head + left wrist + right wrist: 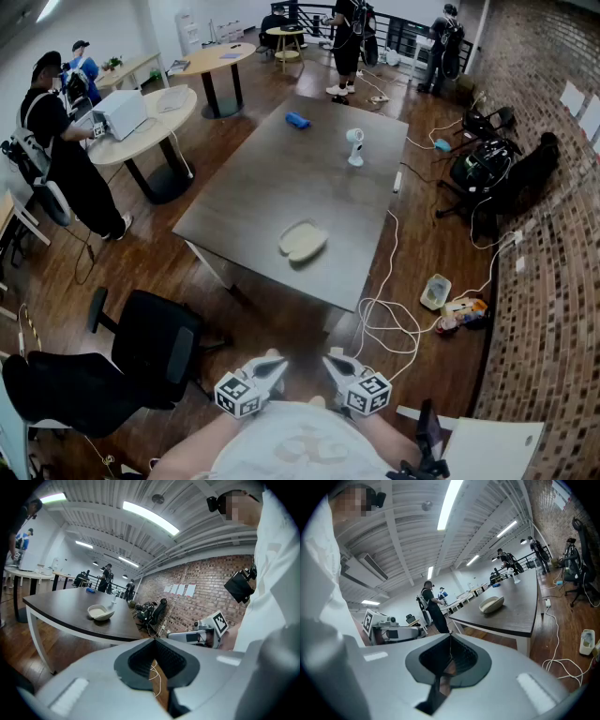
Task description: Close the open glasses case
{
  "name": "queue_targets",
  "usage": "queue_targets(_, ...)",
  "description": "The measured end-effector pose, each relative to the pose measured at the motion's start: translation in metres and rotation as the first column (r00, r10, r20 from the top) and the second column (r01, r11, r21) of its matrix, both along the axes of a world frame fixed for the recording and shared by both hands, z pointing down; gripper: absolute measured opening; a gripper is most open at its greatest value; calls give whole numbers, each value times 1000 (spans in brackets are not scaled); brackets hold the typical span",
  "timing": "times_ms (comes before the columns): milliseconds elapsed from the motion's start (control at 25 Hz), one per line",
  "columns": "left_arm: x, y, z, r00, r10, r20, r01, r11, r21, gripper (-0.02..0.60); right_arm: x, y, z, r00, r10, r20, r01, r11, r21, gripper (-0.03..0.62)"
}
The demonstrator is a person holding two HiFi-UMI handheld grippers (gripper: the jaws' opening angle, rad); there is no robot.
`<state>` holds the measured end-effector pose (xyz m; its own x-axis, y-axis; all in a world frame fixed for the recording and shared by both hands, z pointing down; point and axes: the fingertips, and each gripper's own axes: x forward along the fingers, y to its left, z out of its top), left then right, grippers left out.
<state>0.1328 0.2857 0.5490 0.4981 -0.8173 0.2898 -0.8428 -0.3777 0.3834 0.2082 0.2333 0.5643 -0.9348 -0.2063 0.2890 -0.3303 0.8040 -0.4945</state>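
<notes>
Cream oval clamshell glasses case [302,241] open on dark matte table [272,178].

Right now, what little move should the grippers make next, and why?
Probably step closer and carry both grippers forward toward the table. The glasses case lies open near the table's closest edge. The left gripper and right gripper are both shut, empty and close to the person's body, above the floor and well short of the table.
</notes>
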Motion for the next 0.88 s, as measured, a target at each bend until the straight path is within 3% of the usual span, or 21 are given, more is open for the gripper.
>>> queue_targets(400,-69,-65,3,1000,16,-18,-16,1000,14,6,-46,-70,0,997,64,-37,-63,998,24,11)
queue_targets(880,-106,-128,-8,985,164,-51,-161,986,51,6,-89,-126,-19,980,185,-77,-181,982,49,11)
